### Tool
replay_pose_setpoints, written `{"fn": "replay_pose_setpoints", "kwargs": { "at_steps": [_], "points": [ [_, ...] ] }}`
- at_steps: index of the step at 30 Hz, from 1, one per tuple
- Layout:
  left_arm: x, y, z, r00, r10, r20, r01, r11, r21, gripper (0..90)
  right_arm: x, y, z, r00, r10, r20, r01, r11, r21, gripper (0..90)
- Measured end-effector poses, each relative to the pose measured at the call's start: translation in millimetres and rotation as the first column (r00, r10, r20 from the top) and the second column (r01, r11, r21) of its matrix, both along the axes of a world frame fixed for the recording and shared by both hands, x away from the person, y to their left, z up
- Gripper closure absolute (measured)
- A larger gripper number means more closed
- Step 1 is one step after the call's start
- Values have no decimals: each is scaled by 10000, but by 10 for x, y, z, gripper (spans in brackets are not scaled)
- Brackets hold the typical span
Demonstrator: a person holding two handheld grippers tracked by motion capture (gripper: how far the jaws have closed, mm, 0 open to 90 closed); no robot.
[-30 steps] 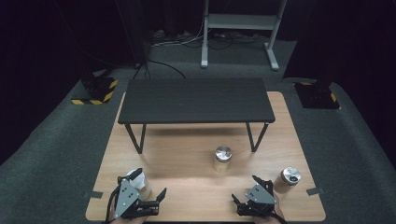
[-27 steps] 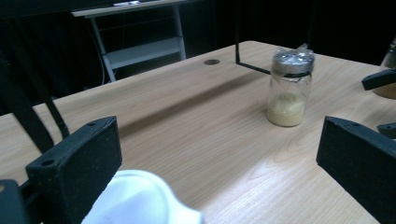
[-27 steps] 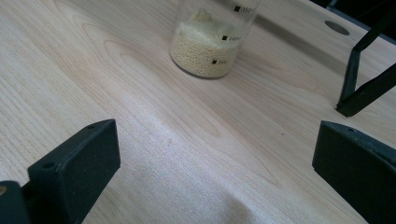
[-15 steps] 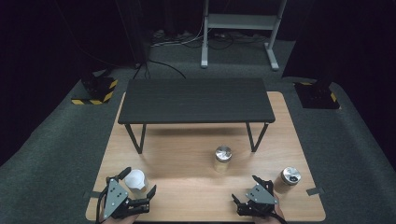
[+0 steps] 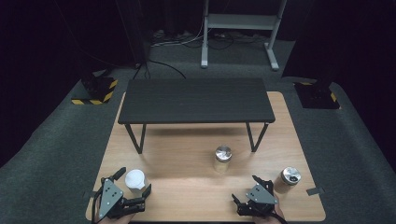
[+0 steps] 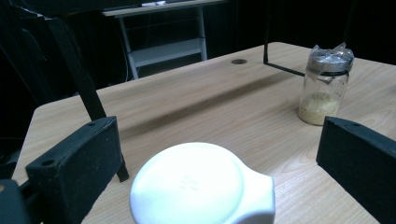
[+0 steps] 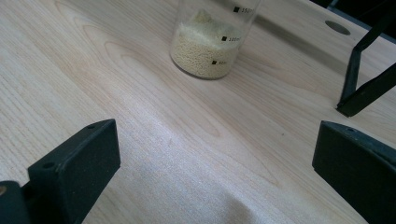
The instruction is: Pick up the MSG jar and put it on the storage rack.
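Down at the near-left corner of the tabletop [image 5: 187, 154], the white-lidded jar [image 5: 136, 180] sits right between the wide-spread jaws of the left tool [image 5: 135, 187], so that hand is clearly closest. Right tool [image 5: 246, 192] is wide too, holding nothing, pointed at the grain jar [image 5: 222, 159] farther off.

black bench [image 5: 196, 100], silver-lidded jar [image 5: 290, 176], wooden table [image 5: 187, 154]

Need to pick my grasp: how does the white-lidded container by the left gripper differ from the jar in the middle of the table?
The white-lidded container has a smooth white cap; the middle jar has a silvery top under crinkled film. The container sits between the open jaws of the left gripper; the jar stands apart from both grippers. Both stand upright on the wooden table.
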State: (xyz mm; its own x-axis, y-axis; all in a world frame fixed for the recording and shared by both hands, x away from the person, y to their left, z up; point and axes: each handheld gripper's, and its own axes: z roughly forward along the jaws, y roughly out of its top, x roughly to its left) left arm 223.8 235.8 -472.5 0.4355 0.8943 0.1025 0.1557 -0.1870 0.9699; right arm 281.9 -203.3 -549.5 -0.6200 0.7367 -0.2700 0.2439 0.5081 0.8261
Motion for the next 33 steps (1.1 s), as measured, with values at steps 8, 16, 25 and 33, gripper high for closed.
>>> {"fn": "replay_pose_setpoints", "kwargs": {
  "at_steps": [8,16,25,33],
  "points": [
    [11,27,-24,10000,44,-56,-44,9999,-109,3,2,1,0,10000,-2,-17,2,10000,-3,0],
    [15,49,-108,9997,91,-219,-93,9999,-61,4,5,2,-1,10000,12,-50,-12,10000,-23,0],
    [30,80,-208,9992,81,-393,-91,9996,-250,3,6,0,0,10000,16,-42,-16,10000,-12,0],
    [51,86,-329,9986,-26,-526,18,9999,-139,4,5,-6,2,10000,-6,-62,6,10000,69,0]
  ]
}}
